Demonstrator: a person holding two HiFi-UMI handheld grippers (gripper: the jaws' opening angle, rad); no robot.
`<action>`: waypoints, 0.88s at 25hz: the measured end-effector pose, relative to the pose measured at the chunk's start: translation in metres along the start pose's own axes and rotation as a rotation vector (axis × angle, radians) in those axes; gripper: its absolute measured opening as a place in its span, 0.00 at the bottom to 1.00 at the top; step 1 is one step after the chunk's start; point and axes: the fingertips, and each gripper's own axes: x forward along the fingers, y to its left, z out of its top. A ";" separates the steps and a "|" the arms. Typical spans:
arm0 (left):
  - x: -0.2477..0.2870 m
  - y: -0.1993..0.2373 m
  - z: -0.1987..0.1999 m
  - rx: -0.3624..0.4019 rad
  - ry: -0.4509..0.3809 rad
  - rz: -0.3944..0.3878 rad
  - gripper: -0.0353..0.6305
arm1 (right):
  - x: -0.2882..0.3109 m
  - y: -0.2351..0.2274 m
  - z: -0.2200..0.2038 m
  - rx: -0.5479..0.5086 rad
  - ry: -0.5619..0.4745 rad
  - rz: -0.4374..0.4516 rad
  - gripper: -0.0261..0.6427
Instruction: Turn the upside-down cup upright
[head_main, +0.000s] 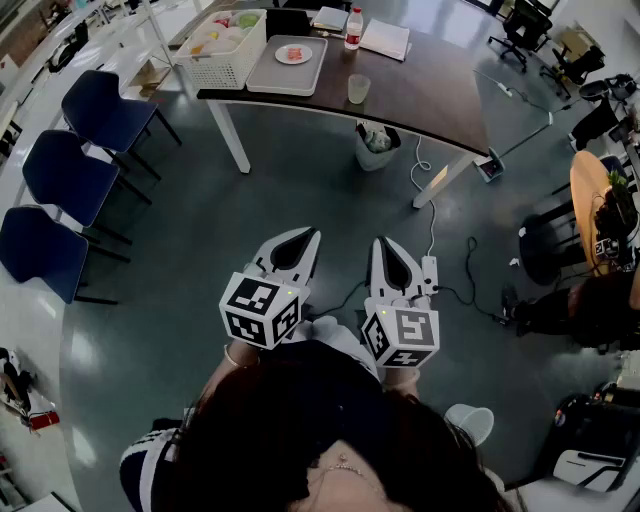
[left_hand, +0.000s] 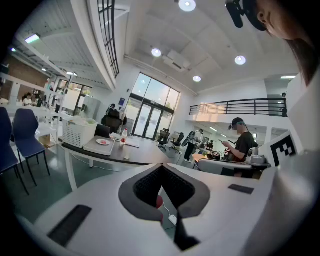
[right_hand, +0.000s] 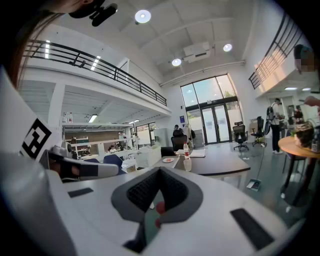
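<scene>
Cup (head_main: 358, 89) on table (head_main: 430, 92), left gripper (head_main: 306, 235) and right gripper (head_main: 384, 243) well apart from it, jaws pressed together, empty

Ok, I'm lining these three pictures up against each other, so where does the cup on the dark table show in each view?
Head view: cup top centre, near the front edge of the table, right of the grey tray.
Left gripper view: cup left of centre, small, at the table's near edge.
Right gripper view: cup just right of centre.
Shared landmark: the red-capped bottle, behind the cup in every view.
</scene>
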 end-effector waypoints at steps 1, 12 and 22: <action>0.000 0.000 0.000 -0.001 0.000 -0.001 0.06 | 0.000 0.000 0.000 0.000 0.000 0.000 0.06; 0.015 -0.010 -0.006 0.004 0.018 -0.002 0.05 | -0.002 -0.015 0.002 -0.006 -0.014 0.010 0.06; 0.036 -0.009 -0.006 0.015 0.012 0.043 0.06 | 0.009 -0.039 0.011 -0.033 -0.057 0.032 0.06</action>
